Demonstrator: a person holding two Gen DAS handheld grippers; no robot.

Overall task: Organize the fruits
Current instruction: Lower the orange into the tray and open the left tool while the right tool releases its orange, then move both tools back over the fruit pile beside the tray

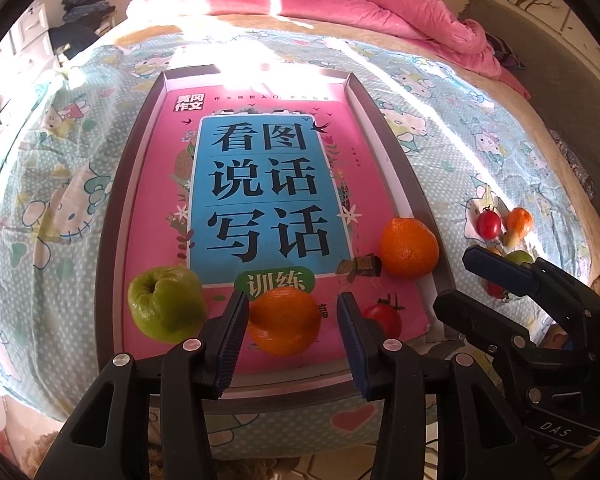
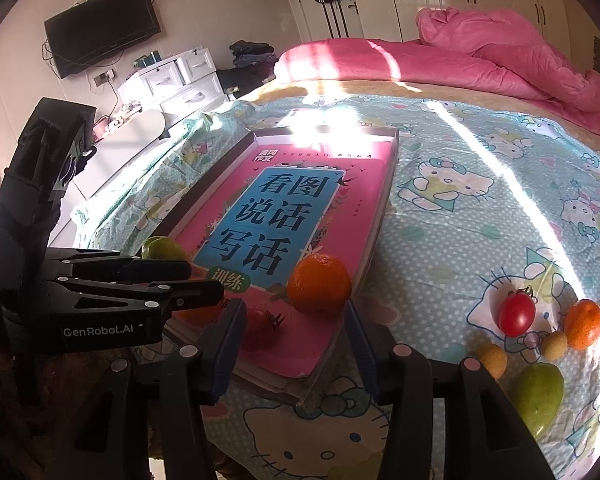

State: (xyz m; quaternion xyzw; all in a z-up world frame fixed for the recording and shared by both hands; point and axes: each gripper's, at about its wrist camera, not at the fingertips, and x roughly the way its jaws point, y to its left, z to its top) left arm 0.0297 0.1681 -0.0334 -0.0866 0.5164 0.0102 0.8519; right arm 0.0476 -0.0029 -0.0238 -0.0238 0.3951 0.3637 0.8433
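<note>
A grey tray [image 1: 416, 196] on the bed holds a pink and blue book [image 1: 260, 184]. On the book lie a green apple [image 1: 164, 304], a large orange [image 1: 408, 246], a second orange [image 1: 284, 326] and a red tomato [image 1: 384, 318]. My left gripper [image 1: 292, 300] is open around the second orange, with a gap at its right pad. My right gripper [image 2: 294, 306] is open at the tray's near corner; the tomato [image 2: 260, 328] lies beside its left finger. In the right wrist view the left gripper [image 2: 204, 280] comes in from the left.
Loose on the cartoon-print sheet, right of the tray: a tomato [image 2: 516, 314], a small orange [image 2: 584, 324], two little yellow fruits [image 2: 494, 360], a green fruit [image 2: 540, 396]. A pink quilt [image 2: 500, 48] lies at the far end. White drawers [image 2: 180, 76] stand to the left.
</note>
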